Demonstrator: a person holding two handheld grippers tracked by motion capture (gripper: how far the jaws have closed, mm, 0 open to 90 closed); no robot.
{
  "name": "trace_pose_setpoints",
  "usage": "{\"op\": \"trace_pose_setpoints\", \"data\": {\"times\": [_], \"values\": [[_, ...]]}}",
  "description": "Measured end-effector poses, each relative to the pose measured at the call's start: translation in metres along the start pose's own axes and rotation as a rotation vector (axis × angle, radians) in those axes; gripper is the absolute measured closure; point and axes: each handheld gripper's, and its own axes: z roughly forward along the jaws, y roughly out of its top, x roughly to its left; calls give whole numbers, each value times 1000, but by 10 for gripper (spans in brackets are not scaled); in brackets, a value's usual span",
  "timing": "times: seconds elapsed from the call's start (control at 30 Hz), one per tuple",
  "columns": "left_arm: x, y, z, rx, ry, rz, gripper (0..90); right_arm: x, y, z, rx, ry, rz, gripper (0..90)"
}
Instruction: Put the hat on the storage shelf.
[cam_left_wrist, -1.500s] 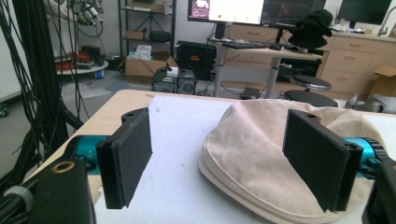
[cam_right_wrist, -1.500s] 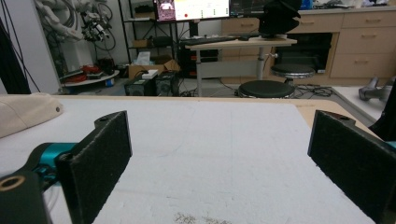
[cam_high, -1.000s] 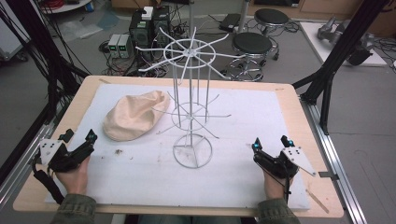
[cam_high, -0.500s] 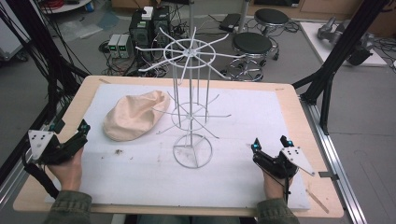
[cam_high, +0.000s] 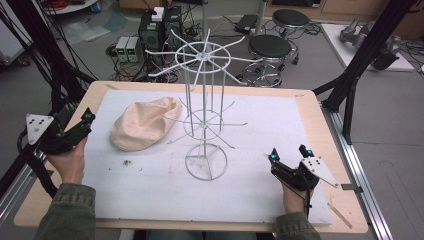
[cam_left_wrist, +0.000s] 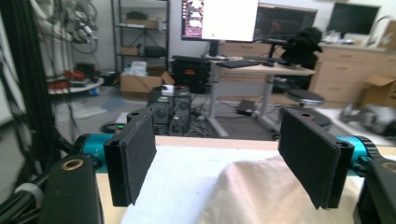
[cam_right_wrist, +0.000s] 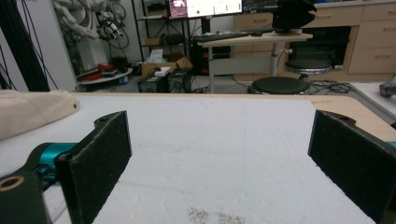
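Observation:
A beige cloth cap (cam_high: 142, 125) lies on the white mat (cam_high: 260, 125), left of a tall white wire rack (cam_high: 205, 115) whose round base rests mid-mat. My left gripper (cam_high: 79, 124) hovers at the mat's left edge, open, pointing toward the cap. In the left gripper view the cap (cam_left_wrist: 261, 191) lies just beyond the wide-spread jaws of the left gripper (cam_left_wrist: 224, 158), nothing between them. My right gripper (cam_high: 289, 154) rests open near the mat's front right. In the right gripper view the right gripper (cam_right_wrist: 219, 154) faces bare mat, with the cap (cam_right_wrist: 32, 109) far left.
The rack's thin arms (cam_high: 165, 70) spread out at the top and mid-height over the cap's right edge. A wooden table (cam_high: 320, 107) borders the mat. Stools (cam_high: 270, 47), computer boxes (cam_high: 150, 32) and black frame legs (cam_high: 360, 60) stand beyond the far edge.
My left gripper has moved left and then farther forward along the table's left edge, now level with the cap. The right gripper, cap and rack have not moved.

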Motion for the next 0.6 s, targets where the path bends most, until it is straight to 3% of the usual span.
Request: {"op": "trace_pose_setpoints", "data": {"times": [0.23, 0.33, 0.43, 0.6], "values": [[-5, 11, 28, 54, -18, 37, 260, -2, 0, -1, 5, 8, 10, 50], [-11, 15, 44, 79, -59, 73, 259, -2, -1, 1, 24, 17, 7, 50], [-11, 16, 56, 100, -80, 69, 259, 0, -2, 2, 34, 30, 7, 50], [-10, 14, 71, 118, -77, 79, 256, 1, -1, 0, 33, 38, 3, 50]]}}
